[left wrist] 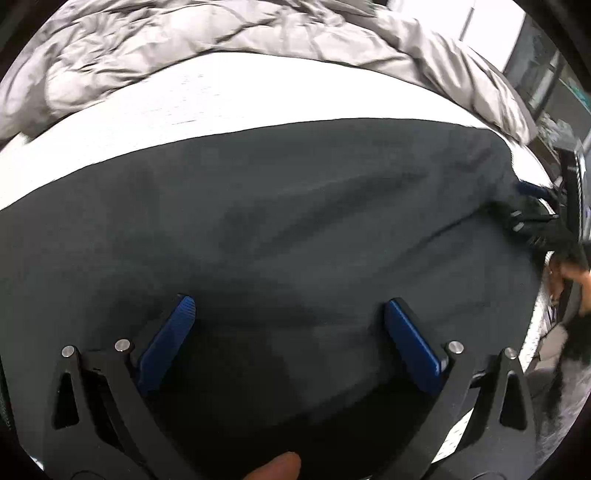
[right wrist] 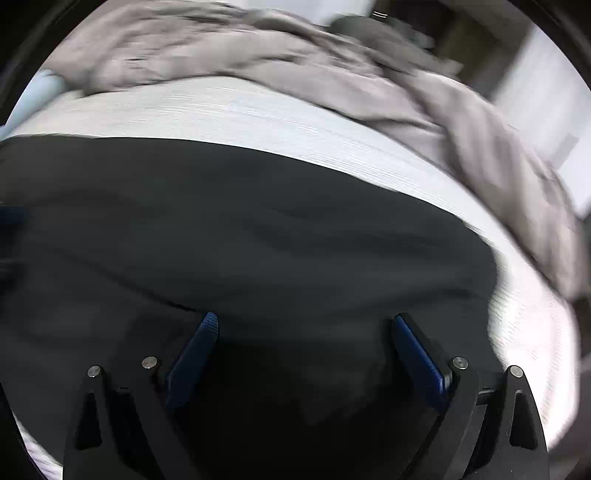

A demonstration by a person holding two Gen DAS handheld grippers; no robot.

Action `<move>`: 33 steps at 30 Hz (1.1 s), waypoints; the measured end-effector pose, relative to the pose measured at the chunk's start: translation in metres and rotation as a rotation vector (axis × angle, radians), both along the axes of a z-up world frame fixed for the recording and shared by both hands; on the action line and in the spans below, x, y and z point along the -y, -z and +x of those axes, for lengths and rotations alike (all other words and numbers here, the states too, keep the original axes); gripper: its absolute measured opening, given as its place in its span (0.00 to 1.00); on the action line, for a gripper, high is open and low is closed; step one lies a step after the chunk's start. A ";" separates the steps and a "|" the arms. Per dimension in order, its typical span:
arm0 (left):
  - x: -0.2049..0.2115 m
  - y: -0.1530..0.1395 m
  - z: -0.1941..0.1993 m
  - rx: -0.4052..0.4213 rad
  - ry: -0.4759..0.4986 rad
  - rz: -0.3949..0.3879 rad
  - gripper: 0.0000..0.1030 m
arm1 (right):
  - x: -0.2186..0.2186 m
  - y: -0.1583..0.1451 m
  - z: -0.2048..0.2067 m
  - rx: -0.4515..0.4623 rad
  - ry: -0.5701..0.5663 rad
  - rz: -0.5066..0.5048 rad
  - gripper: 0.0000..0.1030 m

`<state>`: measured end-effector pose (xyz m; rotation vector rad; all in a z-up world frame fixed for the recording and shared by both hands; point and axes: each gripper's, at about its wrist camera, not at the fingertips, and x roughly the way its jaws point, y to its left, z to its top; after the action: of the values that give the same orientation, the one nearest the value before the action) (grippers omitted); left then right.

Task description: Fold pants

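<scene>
Pants (left wrist: 295,221) dark, edges cut off | L gripper (left wrist: 290,306) + R gripper (right wrist: 304,321) jaws apart | R view blurred

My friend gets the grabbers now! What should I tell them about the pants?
Left gripper: open, holding nothing, over the dark grey cloth pants.
Right gripper: open, holding nothing, also over the pants.
Pants lie spread on the white bed sheet, with a crumpled grey duvet behind.
Done: pants look laid out fairly flat; how far folded I cannot tell.
Left: grip an edge and fold.
</scene>
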<state>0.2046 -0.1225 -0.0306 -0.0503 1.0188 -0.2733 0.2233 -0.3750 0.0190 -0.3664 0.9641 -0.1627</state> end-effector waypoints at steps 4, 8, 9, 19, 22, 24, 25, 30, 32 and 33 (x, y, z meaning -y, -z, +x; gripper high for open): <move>-0.022 -0.002 -0.009 0.023 -0.032 0.006 0.99 | 0.073 -0.011 -0.014 0.041 0.190 0.094 0.92; -0.031 -0.018 -0.024 0.082 -0.038 -0.078 0.99 | 0.059 -0.034 -0.029 0.101 0.136 0.136 0.92; -0.027 -0.024 -0.028 0.100 -0.010 -0.103 0.99 | 0.045 -0.038 -0.030 0.108 0.088 0.142 0.92; 0.033 -0.001 -0.040 0.086 0.225 0.015 0.99 | -0.081 0.005 -0.041 -0.116 -0.410 0.217 0.92; 0.027 -0.002 -0.044 0.088 0.209 0.000 0.99 | -0.036 -0.004 -0.048 -0.112 -0.348 0.187 0.93; 0.018 0.000 -0.044 0.082 0.189 -0.007 0.99 | 0.016 -0.011 -0.053 -0.060 -0.194 0.097 0.92; 0.017 0.001 -0.044 0.080 0.183 -0.011 0.99 | 0.037 -0.014 -0.054 -0.035 -0.119 0.072 0.92; 0.016 0.000 -0.037 0.073 0.165 -0.003 0.99 | 0.102 -0.019 -0.054 0.010 0.094 0.153 0.95; 0.016 -0.006 -0.034 0.068 0.144 -0.021 0.99 | 0.088 -0.026 -0.054 0.035 0.066 0.070 0.95; 0.014 -0.010 -0.035 0.066 0.131 -0.039 0.99 | 0.076 -0.032 -0.057 0.055 0.047 0.060 0.95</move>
<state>0.1701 -0.1369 -0.0207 -0.0094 0.9527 -0.4116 0.1667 -0.4508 0.0513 -0.2831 0.9212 -0.1852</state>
